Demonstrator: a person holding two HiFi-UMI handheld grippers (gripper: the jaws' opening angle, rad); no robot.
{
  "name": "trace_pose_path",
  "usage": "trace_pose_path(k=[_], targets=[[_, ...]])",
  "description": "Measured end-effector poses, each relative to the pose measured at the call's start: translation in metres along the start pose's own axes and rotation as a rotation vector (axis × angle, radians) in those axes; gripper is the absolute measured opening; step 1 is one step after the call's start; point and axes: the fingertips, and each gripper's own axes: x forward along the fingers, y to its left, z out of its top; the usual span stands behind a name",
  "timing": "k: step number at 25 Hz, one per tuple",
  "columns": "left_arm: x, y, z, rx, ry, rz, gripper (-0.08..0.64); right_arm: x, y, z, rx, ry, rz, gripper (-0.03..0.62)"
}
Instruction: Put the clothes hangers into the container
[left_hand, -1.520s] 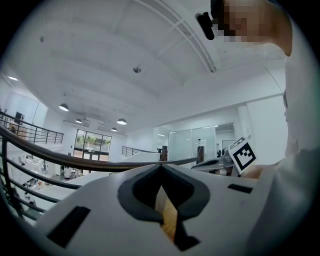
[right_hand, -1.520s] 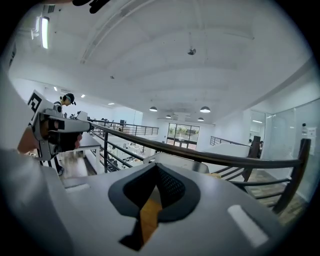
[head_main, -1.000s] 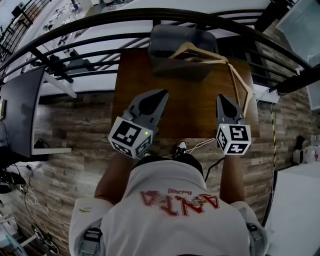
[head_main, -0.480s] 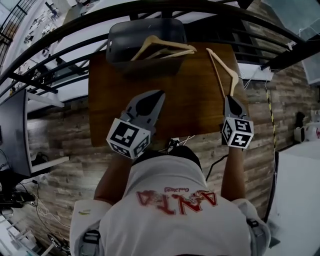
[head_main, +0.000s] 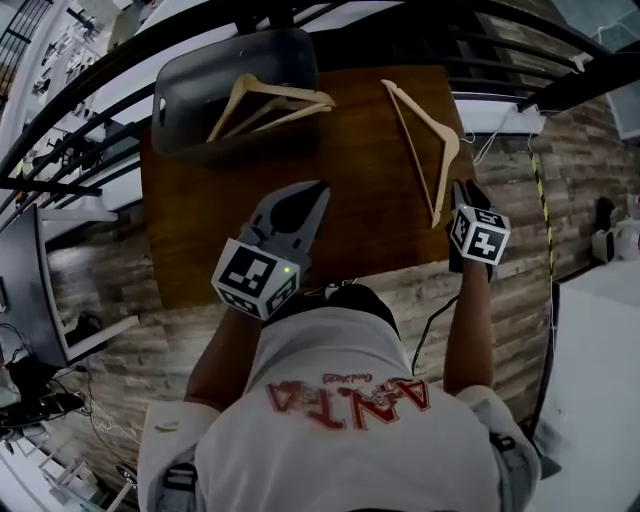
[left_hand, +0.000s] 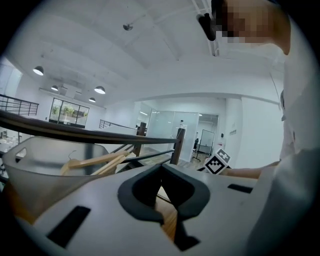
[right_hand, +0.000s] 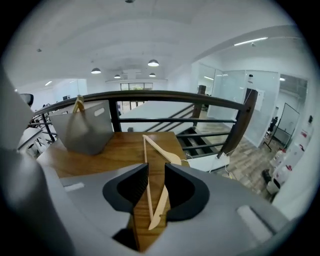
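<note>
A grey container (head_main: 180, 75) stands at the far left of the brown table (head_main: 350, 190) with wooden hangers (head_main: 265, 100) inside it. One loose wooden hanger (head_main: 425, 135) lies on the table's right side. My right gripper (head_main: 463, 188) is at this hanger's near end. In the right gripper view its jaws (right_hand: 156, 172) have just been opening, and the hanger (right_hand: 148, 165) lies between them untouched. My left gripper (head_main: 316, 190) hovers over the table's middle, shut and empty. The left gripper view shows its gripper (left_hand: 161, 170) with the container (left_hand: 35, 165) ahead on the left.
A black railing (head_main: 90, 140) runs past the table's far and left edges, with a drop behind it. Wood-plank floor (head_main: 110, 300) surrounds the table. The loose hanger lies close to the table's right edge (head_main: 466, 150). A cable (head_main: 432, 325) hangs below the near edge.
My right gripper has moved right and down to the loose hanger's near end. The head view has swung, so the container now sits further left. The left gripper stays shut.
</note>
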Motion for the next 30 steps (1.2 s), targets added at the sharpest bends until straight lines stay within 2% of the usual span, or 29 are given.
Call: trace_pose_path(k=[4,10,16,26,30], targets=[[0.03,-0.005,-0.008,-0.024,0.031,-0.025,0.009,0.033,-0.021,-0.017,0.03,0.077,-0.01,0.109],[0.074,0.0,-0.025,-0.038,0.073,-0.052,0.009,0.088,-0.029,-0.04,0.054,0.18,0.002,0.12],[0.097,0.003,-0.038,-0.046,0.139,-0.054,0.009,0.135,-0.041,-0.068,0.085,0.27,-0.013,0.126],[0.105,0.02,-0.047,-0.06,0.162,-0.01,0.009,0.175,-0.05,-0.092,0.17,0.36,-0.047,0.12],[0.104,0.022,-0.047,-0.065,0.159,-0.01,0.009,0.176,-0.052,-0.093,0.219,0.346,-0.056,0.115]])
